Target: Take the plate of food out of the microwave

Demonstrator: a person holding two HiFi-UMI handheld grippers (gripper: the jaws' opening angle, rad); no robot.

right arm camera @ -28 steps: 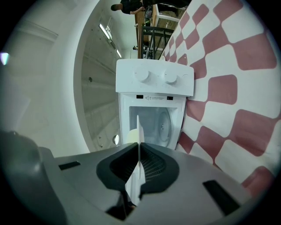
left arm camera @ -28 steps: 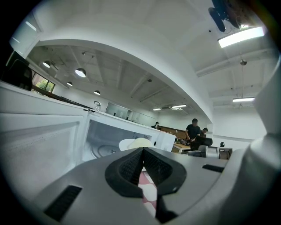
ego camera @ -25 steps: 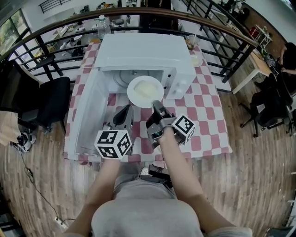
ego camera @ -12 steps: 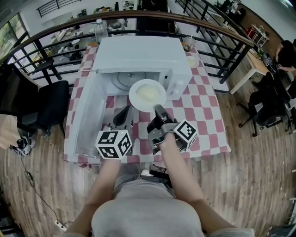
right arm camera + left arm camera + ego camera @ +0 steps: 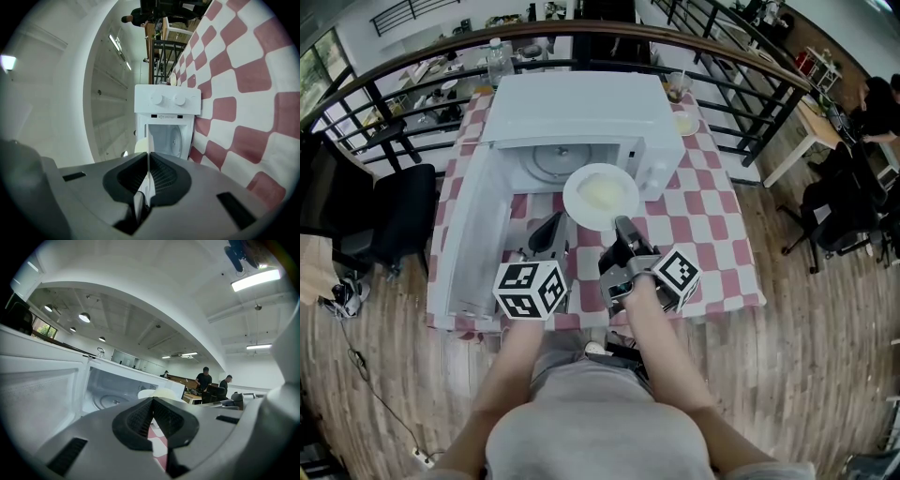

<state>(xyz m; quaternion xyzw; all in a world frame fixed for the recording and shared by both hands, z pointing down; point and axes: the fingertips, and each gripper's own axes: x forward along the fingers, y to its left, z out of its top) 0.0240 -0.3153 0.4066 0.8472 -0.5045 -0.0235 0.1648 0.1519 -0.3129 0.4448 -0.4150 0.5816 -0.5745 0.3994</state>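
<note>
The white plate of pale food hangs level just in front of the open white microwave, above the checked tablecloth. My right gripper is shut on the plate's near rim. In the right gripper view the plate shows edge-on between the jaws of that gripper, with the microwave beyond. My left gripper stays low to the left of the plate, shut on nothing. In the left gripper view its closed jaws point at the microwave cavity, and the plate shows to the right.
The microwave door stands swung open to the left, and the glass turntable is bare. A bottle, a cup and a small dish stand behind the microwave. A railing runs behind the table; a black chair is at the left.
The plate has come a little further out of the microwave toward me, held by the right gripper. The left gripper has stayed in place.
</note>
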